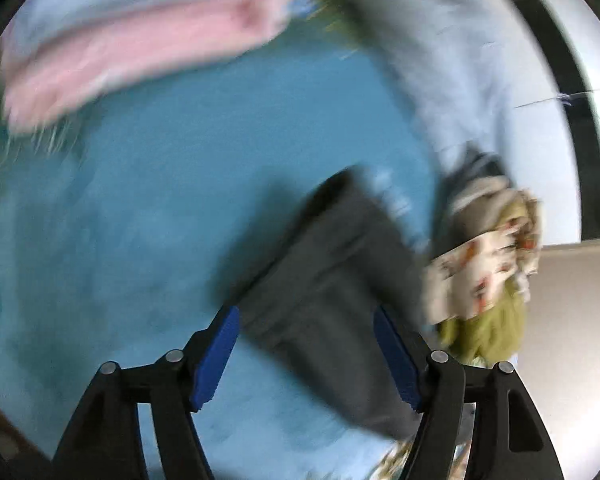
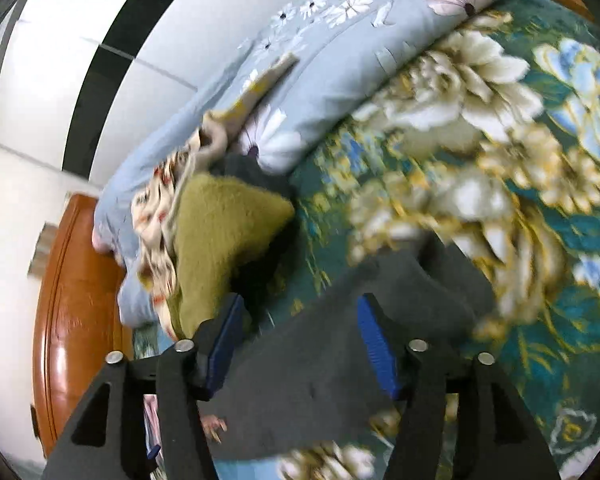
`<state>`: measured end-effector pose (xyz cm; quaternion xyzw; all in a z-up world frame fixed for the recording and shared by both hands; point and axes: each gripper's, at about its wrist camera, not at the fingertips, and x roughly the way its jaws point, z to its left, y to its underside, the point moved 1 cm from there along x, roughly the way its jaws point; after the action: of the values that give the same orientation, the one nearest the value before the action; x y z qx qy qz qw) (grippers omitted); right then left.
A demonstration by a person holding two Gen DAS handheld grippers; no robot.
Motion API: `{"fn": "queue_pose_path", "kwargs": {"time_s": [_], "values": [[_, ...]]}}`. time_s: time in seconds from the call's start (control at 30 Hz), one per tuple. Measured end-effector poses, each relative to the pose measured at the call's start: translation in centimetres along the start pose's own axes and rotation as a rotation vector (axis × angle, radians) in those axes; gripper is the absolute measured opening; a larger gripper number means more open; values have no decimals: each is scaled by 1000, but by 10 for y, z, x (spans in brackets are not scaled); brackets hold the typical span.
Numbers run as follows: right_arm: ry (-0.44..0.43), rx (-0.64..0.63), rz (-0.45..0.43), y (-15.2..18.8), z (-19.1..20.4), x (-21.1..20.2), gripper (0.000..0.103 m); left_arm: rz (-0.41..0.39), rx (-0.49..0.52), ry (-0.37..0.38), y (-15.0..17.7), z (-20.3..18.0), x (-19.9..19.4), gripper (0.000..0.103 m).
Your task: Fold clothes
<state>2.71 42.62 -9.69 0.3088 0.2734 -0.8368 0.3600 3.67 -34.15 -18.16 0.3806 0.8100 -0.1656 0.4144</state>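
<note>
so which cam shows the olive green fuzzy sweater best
The right wrist view: the olive green sweater lies there as a large, fairly sharp fuzzy mass beside the floral cloth and light blue quilt. The left wrist view shows only a small blurred piece of it at the right edge, under the floral cloth.

Open blue sheet [image 1: 148, 208] lay left of dark garment [image 1: 332, 280]; clothes heap [image 1: 488, 264] and rolled quilt [image 2: 340, 64] blocked right side.
</note>
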Motion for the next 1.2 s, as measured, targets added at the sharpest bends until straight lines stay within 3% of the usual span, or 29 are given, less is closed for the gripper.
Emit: {"fn": "queue_pose_path", "kwargs": {"time_s": [0.07, 0.13, 0.23, 0.33, 0.43, 0.47, 0.57, 0.67, 0.77, 0.9, 0.97, 1.03, 1.07, 1.1, 1.17, 1.2], "values": [[29, 33, 27, 21, -25, 1, 71, 78, -159, 98, 1, 31, 16, 73], [54, 77, 40, 37, -48, 7, 71, 105, -287, 179, 4, 51, 32, 73], [41, 181, 21, 50, -74, 16, 71, 90, -293, 74, 6, 51, 50, 74], [23, 235, -9, 51, -83, 28, 71, 39, -319, 54, 11, 45, 55, 80], [3, 254, -26, 45, -82, 41, 71, -29, -371, 109, 18, 41, 55, 80], [-6, 259, -32, 43, -80, 45, 71, -43, -392, 170, 24, 39, 58, 80], [-19, 260, -49, 37, -73, 54, 71, 18, -440, 245, 34, 32, 74, 80], [-57, 209, -2, 40, -58, 61, 71, 25, -378, 207, 39, 13, 81, 81], [-2, 134, 14, 43, -52, 70, 71, 10, -301, 88, 43, -5, 91, 81], [25, 230, -26, 37, -63, 82, 71, -39, -319, 97, 48, -8, 93, 79], [30, 297, -60, 33, -70, 83, 71, -68, -324, 107, 47, -6, 89, 71], [20, 355, -75, 31, -74, 84, 71, -83, -330, 99, 46, -3, 87, 51], [19, 370, -75, 30, -73, 85, 67, -81, -337, 105, 46, -2, 88, 47], [18, 370, -71, 30, -70, 86, 60, -85, -337, 104, 47, -2, 88, 36], [26, 353, -61, 28, -61, 87, 36, -99, -314, 101, 47, -6, 86, 28], [44, 320, -58, 26, -53, 86, 31, -111, -301, 106, 47, -9, 84, 22]]}}
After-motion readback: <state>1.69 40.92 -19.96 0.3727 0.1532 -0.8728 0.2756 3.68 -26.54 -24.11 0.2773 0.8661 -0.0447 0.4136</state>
